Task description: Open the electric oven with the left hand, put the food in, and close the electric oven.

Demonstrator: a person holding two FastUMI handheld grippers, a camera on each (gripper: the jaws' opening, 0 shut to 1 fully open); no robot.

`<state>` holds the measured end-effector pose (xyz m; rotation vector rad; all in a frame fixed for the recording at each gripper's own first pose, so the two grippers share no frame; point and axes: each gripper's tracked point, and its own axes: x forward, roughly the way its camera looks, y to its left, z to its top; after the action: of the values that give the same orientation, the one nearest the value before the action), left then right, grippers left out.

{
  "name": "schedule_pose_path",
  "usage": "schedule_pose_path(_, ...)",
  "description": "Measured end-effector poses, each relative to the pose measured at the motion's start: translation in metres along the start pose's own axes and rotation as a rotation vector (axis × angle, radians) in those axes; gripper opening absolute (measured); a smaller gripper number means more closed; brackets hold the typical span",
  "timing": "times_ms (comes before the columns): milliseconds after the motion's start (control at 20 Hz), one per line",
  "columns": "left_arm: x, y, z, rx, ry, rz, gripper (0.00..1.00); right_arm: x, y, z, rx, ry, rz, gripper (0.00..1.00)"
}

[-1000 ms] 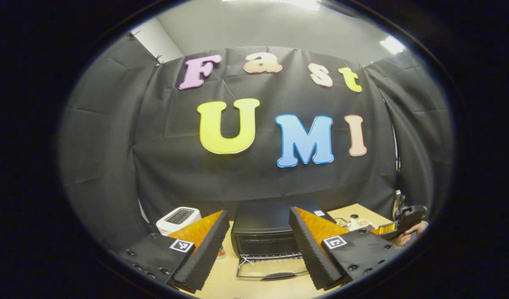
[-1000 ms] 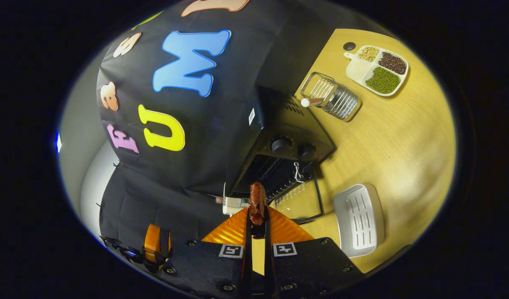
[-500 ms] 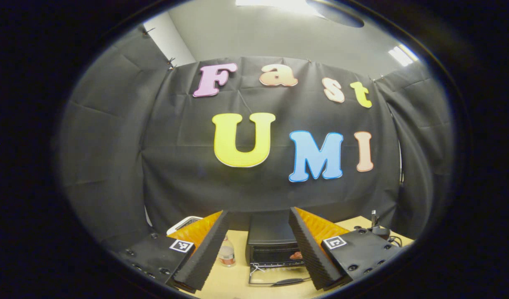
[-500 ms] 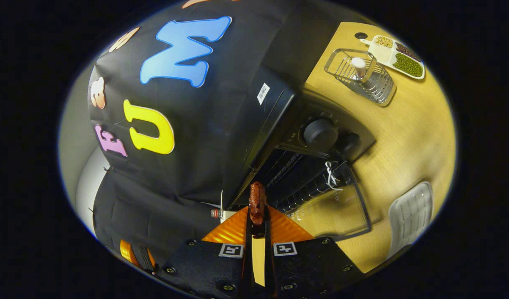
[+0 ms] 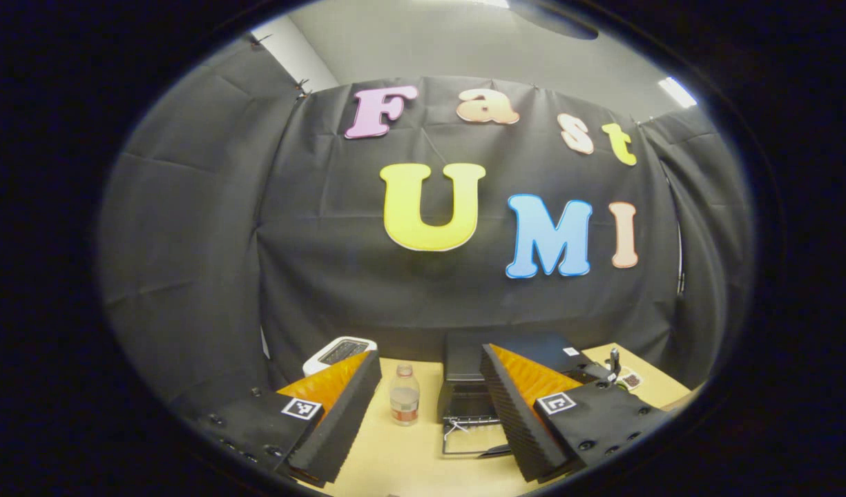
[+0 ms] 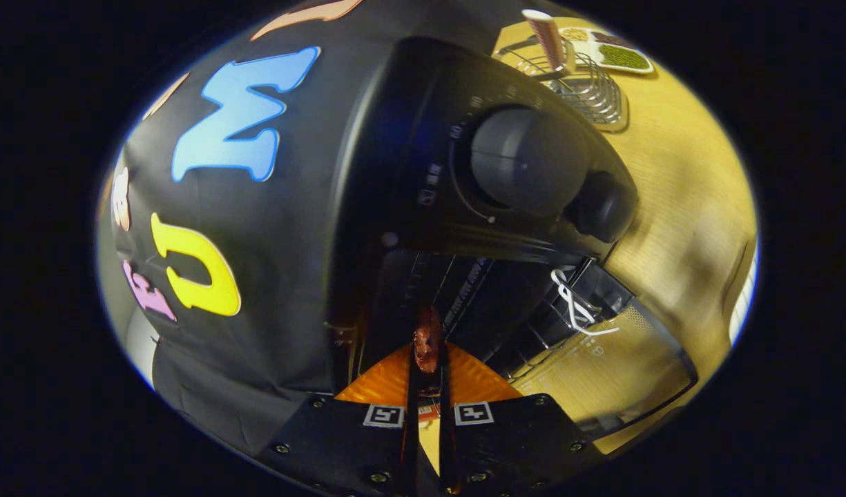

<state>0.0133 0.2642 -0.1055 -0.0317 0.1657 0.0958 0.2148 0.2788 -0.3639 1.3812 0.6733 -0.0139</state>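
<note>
The black electric oven looms close in the right gripper view, its glass door folded down and the dark cavity showing. My right gripper is shut on a reddish-brown piece of food, which sits at the mouth of the cavity. In the left gripper view the oven stands farther off on the table, with its door down, partly hidden by one finger. My left gripper is open and holds nothing, well back from the oven.
Two knobs sit on the oven front. A wire rack and a tray of beans lie beyond it on the wooden table. A small bottle and a white toaster stand left of the oven.
My right gripper has carried the food forward to the oven's mouth, so the oven looms much larger. The left gripper has drawn back and turned left, bringing the bottle between its fingers.
</note>
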Motion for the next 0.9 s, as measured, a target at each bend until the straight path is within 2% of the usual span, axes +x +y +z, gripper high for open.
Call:
schedule_pose_path(50,0.0,0.003,-0.001,-0.002,0.003,0.003,0.98,0.005,-0.003,0.004,0.029,-0.018,-0.004,0.12)
schedule_pose_path(150,0.0,0.009,-0.004,-0.007,0.007,0.008,1.0,0.009,-0.006,0.007,0.047,-0.055,-0.029,0.12)
schedule_pose_path(200,0.0,0.011,-0.004,-0.012,0.009,0.007,0.97,0.011,-0.007,0.006,0.028,-0.067,-0.052,0.12)
schedule_pose_path(250,0.001,0.01,-0.005,-0.019,0.01,0.004,1.0,0.013,-0.014,0.008,-0.012,-0.075,-0.108,0.12)
schedule_pose_path(450,0.008,-0.002,-0.002,-0.02,0.0,-0.033,1.0,0.0,-0.025,0.014,-0.182,-0.104,-0.234,0.32)
schedule_pose_path(500,0.012,-0.008,-0.001,-0.021,-0.005,-0.046,1.0,-0.005,-0.024,0.017,-0.216,-0.111,-0.248,0.32)
schedule_pose_path(550,0.015,-0.015,0.0,-0.023,-0.008,-0.06,0.99,-0.012,-0.022,0.017,-0.252,-0.103,-0.251,0.42)
schedule_pose_path(600,0.018,-0.023,0.0,-0.025,-0.011,-0.079,0.97,-0.019,-0.02,0.015,-0.289,-0.09,-0.246,0.43)
schedule_pose_path(700,0.024,-0.039,0.0,-0.027,-0.015,-0.108,1.0,-0.036,-0.019,0.007,-0.36,-0.057,-0.237,0.71)
schedule_pose_path(750,0.027,-0.046,0.0,-0.026,-0.015,-0.121,1.0,-0.048,-0.017,0.005,-0.402,-0.047,-0.225,0.72)
schedule_pose_path(800,0.029,-0.053,0.001,-0.023,-0.017,-0.132,1.0,-0.062,-0.014,0.002,-0.457,-0.038,-0.218,0.62)
schedule_pose_path(850,0.031,-0.061,0.001,-0.021,-0.02,-0.143,1.0,-0.077,-0.013,0.002,-0.513,-0.034,-0.213,0.71)
schedule_pose_path(900,0.032,-0.07,-0.001,-0.018,-0.022,-0.156,1.0,-0.092,-0.011,0.006,-0.568,-0.039,-0.209,0.71)
